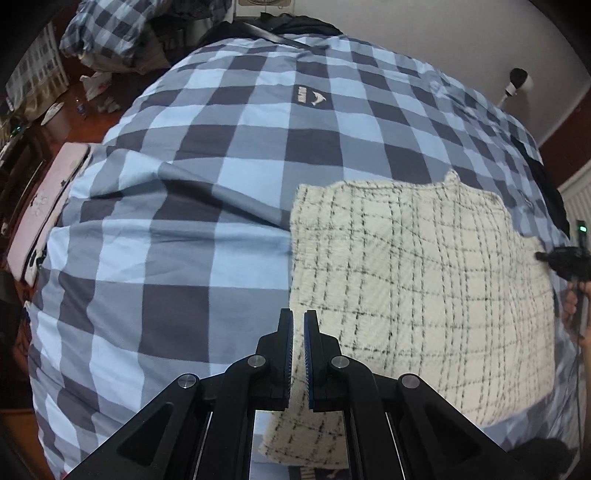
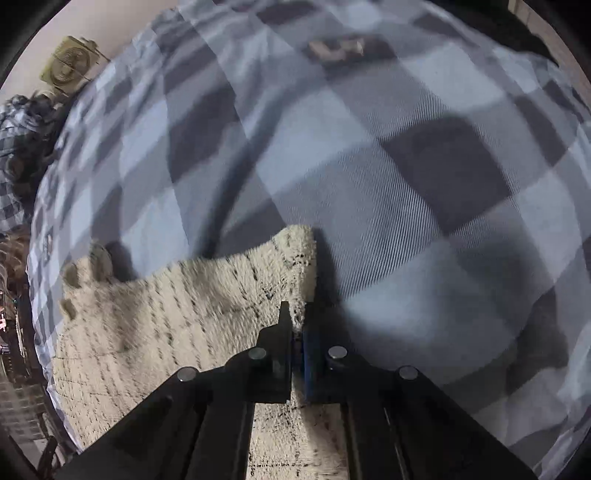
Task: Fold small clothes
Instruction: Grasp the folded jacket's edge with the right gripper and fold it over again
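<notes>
Left tool (image 1: 298,325) closed, empty, right tool (image 2: 297,321) clamped on cream garment (image 2: 177,314) edge, checked bedding (image 1: 184,221)

A home bedroom is showing here. A bed under a blue and grey checked cover (image 1: 229,206) is filling most of both views. Rumpled bedding (image 1: 110,29) in the same check is lying heaped at the far left. A dark wooden floor (image 1: 88,122) with small litter is running along the bed's left side. A small fan (image 2: 70,62) is sitting by the pale wall (image 1: 424,33) beyond the bed.
</notes>
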{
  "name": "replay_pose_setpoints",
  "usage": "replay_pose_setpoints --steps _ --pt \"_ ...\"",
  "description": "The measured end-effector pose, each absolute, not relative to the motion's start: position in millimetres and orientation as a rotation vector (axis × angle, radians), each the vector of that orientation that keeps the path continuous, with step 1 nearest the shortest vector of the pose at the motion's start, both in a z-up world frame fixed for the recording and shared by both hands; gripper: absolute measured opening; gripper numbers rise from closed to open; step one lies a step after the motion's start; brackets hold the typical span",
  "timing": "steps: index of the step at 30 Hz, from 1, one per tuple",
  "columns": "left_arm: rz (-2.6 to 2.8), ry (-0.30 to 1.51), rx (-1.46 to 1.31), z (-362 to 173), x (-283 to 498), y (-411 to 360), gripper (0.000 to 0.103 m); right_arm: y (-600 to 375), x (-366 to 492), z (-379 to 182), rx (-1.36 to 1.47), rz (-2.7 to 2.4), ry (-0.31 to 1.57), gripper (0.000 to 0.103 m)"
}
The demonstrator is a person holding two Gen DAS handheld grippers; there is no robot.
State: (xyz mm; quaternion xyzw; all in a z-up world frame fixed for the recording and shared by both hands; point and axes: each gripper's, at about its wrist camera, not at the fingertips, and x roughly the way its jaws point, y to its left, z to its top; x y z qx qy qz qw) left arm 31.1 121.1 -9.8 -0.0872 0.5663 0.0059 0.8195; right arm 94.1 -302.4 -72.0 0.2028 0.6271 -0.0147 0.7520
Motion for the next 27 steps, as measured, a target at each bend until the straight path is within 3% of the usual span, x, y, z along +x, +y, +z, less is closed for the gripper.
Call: replay_pose_setpoints --steps 4,7,13,15,16,17,24,25,26,27 --pt "0.007 1.165 -0.193 -1 31 121 0.004 -354 64 -25 0.598 -0.127 1.147 0.0" --pt "-0.011 1.163 -0.185 1 32 115 0.004 -381 41 10 0.486 -0.271 1.014 0.0" --pt "-0.031 1.198 -0.137 -8 34 101 0.004 -396 35 -19 0.682 -0.189 1.11 0.003" --pt "-0.038 1.209 -0.142 -11 32 101 0.004 -382 41 -41 0.825 -0.137 1.194 0.036" --pt "-0.038 1.214 -0.144 -12 31 101 0.004 -375 41 -51 0.866 -0.111 1.24 0.067" --pt "-0.036 1.219 -0.147 -14 31 101 0.004 -364 40 -58 0.864 -0.081 1.265 0.075" --pt "-0.013 1.226 -0.122 -18 32 101 0.004 -313 64 -71 0.577 -0.071 1.383 0.074" --pt "-0.006 1.228 -0.115 -19 33 101 0.004 -309 66 -71 0.527 -0.07 1.381 0.045" --pt "-0.001 1.229 -0.11 -19 33 101 0.004 -299 67 -67 0.426 -0.069 1.373 0.003" --pt "0.01 1.23 -0.1 -20 32 102 0.004 -291 67 -64 0.344 -0.076 1.38 0.001"
